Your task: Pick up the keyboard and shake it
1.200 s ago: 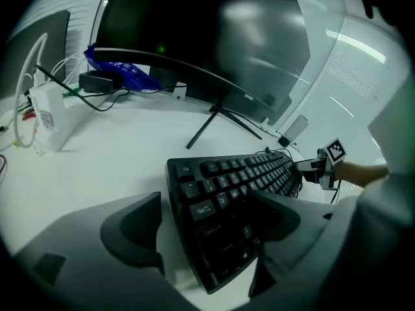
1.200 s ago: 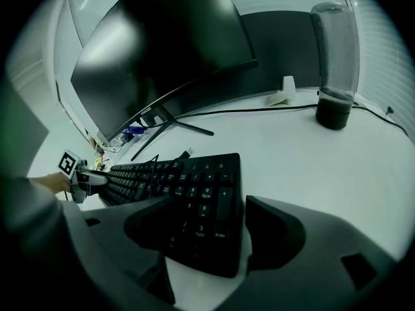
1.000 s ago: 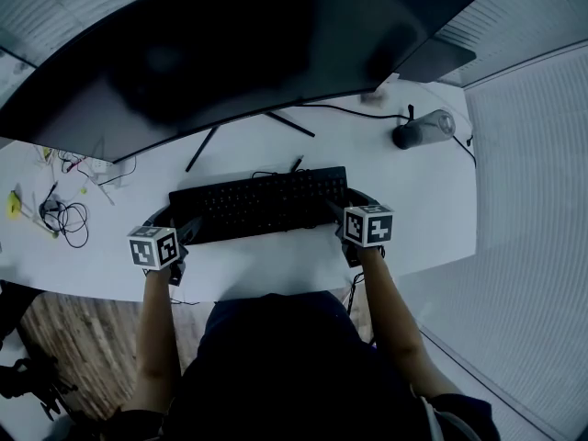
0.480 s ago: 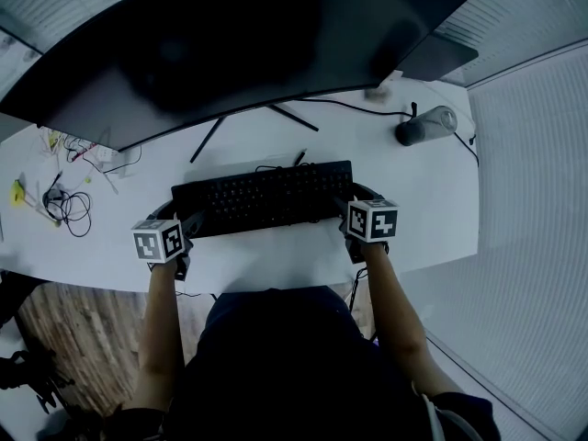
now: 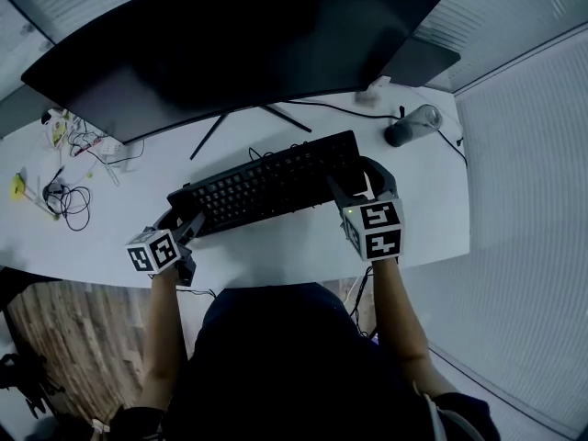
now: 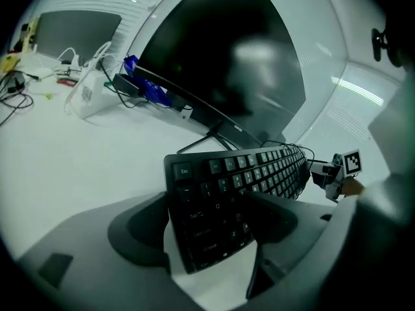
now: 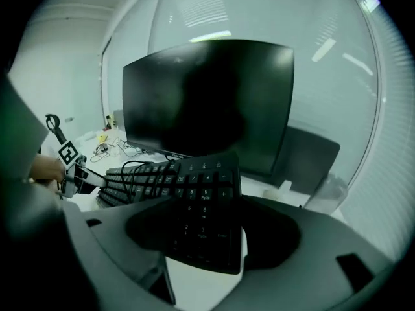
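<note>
Before me spreads a white desk [image 5: 276, 244] with a rounded edge. A wide, curved black monitor [image 5: 230, 39] on a thin splayed stand looms over it. Pale ribbed blinds [image 5: 533, 209] close off my right side. Brown wood-plank floor [image 5: 64, 338] shows below the desk's left end. The light is cool and even.

Black keyboard [image 5: 271, 184] tilted, right end raised

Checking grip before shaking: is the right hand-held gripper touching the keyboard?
Touching. The right gripper view shows the right hand-held gripper clamped on the keyboard, numpad end.
</note>
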`<state>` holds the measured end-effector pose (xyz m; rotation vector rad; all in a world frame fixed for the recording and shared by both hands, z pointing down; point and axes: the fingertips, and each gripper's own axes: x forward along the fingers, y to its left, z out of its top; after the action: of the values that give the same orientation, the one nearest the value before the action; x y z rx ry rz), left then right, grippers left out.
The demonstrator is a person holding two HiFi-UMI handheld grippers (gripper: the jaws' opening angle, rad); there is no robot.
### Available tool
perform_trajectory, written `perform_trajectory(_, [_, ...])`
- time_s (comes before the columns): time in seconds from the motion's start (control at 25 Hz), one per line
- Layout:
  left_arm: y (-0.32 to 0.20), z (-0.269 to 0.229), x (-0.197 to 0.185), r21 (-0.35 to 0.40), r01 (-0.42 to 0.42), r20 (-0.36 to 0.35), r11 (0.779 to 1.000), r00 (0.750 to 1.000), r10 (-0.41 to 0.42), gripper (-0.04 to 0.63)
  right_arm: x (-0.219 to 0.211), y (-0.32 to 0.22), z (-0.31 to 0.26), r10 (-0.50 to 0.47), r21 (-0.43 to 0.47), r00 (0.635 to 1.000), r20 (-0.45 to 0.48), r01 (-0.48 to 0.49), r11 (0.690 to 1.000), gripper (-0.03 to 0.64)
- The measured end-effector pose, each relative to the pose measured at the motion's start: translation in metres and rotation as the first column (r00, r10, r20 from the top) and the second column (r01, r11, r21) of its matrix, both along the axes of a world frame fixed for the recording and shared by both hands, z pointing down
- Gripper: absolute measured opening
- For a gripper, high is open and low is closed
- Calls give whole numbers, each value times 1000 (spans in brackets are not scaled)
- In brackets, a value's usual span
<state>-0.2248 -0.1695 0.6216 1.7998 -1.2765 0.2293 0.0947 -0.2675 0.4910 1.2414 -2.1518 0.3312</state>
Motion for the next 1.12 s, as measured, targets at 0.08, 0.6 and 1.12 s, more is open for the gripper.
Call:
perform_trajectory(0.08, [3, 1, 5, 19, 22, -52, 1000, 998, -21, 379, -5, 3, -21, -26, 71, 999, -35, 28, 997, 311])
perform_trajectory(0.6, [6, -17, 10, 86, 75, -182, 993, 982, -58, 379, -20, 18, -83, -65, 246, 993, -101, 88, 965, 308])
perform_trajectory(1.12, [1, -104, 4, 242, 0, 128, 970, 991, -32, 380, 30, 6, -14, 88, -46, 966, 244, -79, 996, 308])
